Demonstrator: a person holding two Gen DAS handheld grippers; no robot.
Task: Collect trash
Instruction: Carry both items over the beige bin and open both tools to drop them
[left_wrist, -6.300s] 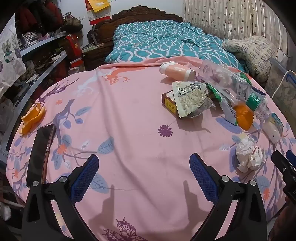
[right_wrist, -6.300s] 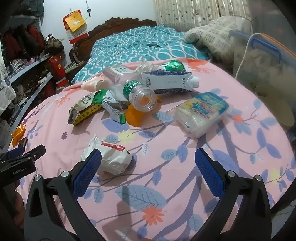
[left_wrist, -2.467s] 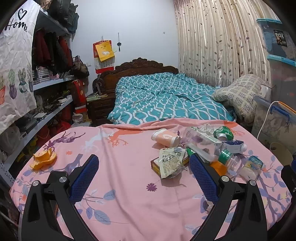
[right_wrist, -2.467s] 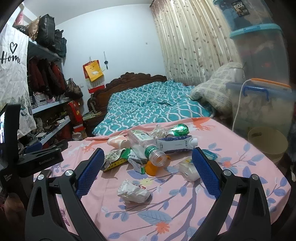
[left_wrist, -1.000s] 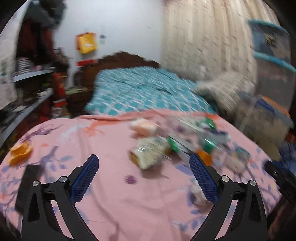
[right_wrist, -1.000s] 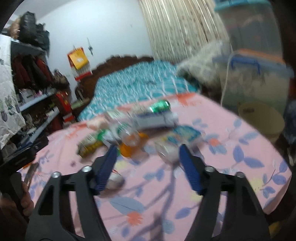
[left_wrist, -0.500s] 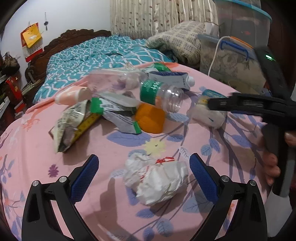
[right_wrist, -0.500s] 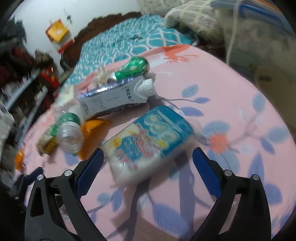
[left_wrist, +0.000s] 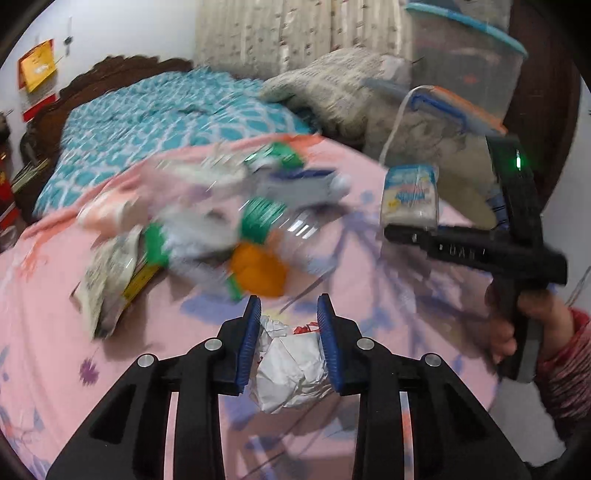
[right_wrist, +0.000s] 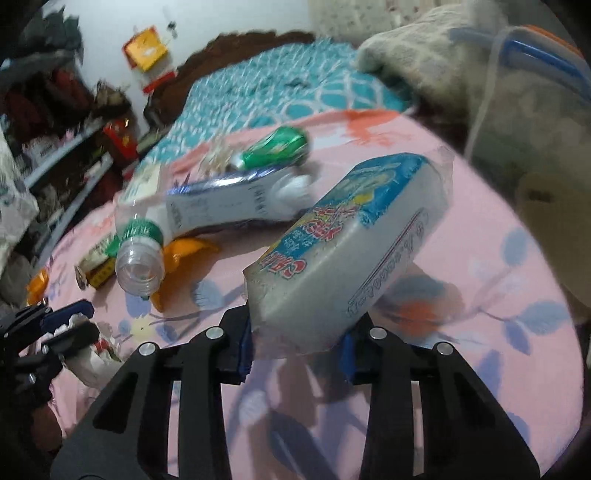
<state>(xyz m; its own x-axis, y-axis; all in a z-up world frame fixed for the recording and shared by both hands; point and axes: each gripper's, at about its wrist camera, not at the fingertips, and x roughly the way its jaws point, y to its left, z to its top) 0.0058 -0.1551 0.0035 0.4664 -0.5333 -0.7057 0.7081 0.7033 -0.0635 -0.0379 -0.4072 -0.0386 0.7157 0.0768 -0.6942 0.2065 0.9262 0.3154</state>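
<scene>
Grips are the news: half a second ago both sets of jaws stood wide apart, the left gripper (left_wrist: 290, 347) hanging over the paper wad (left_wrist: 290, 373) and the right gripper (right_wrist: 297, 349) over the tissue pack (right_wrist: 347, 254), each piece lying loose on the bench (left_wrist: 48, 295). Now the left jaws have closed in on the paper wad and pinch it between the blue pads (left_wrist: 248, 347), and the right jaws have closed on the near end of the tissue pack. From the left wrist view that pack shows raised beside the right gripper, standing on end above the pink cloth, so it looks lifted clear; the wad sits low in its jaws and I cannot tell whether it has left the cloth, since blur hides the contact.

For the task, this means two pieces are taken at once and the step in hand is carrying them off to a bin. A pale round tub (right_wrist: 554, 236) shows past the bench edge on the right and may be that bin, though nothing confirms it.

Still on the bench, bunched together in the middle: a clear bottle (right_wrist: 142, 247) with a green band, an orange peel (right_wrist: 184, 251) under its mouth, a carton (right_wrist: 229, 206), a green can (right_wrist: 277, 147), and a snack wrapper (left_wrist: 107, 273) on the left. The pack is held by one end only and could sag or slip.
</scene>
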